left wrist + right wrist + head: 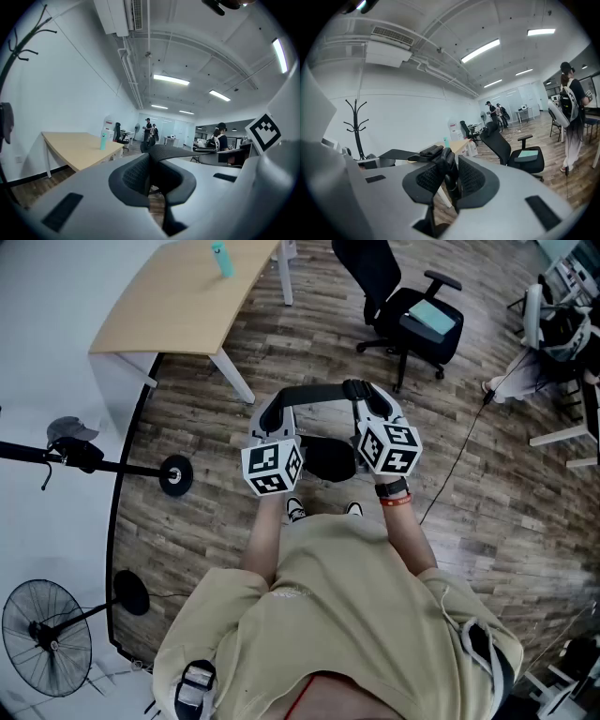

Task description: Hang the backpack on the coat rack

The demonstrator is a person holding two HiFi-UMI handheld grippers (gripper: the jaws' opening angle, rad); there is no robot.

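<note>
Both hand-held tools grip a backpack's strap [314, 390]: the left tool [275, 409] and the right tool [359, 390] are each clamped narrow on one end. The strap runs side to side between them, roughly level and slightly arched. The backpack [328, 460] itself appears to hang beneath it, just ahead of the person's shoes [295, 510] and over the wood floor [309, 324]. The coat rack [112, 465] stands well apart to the person's left, upright on a round base, its long axis vertical and its hooks at the top, with a grey cap [70, 430] on it. The left tool is the nearer one, and the strap's line points roughly toward the rack. The coming move therefore looks like a carry leftward and a lift of the strap over a hook. Beyond, a pale surface [178, 296] bears a teal bottle [222, 259], and an office chair [412, 310] stands to the right.
</note>
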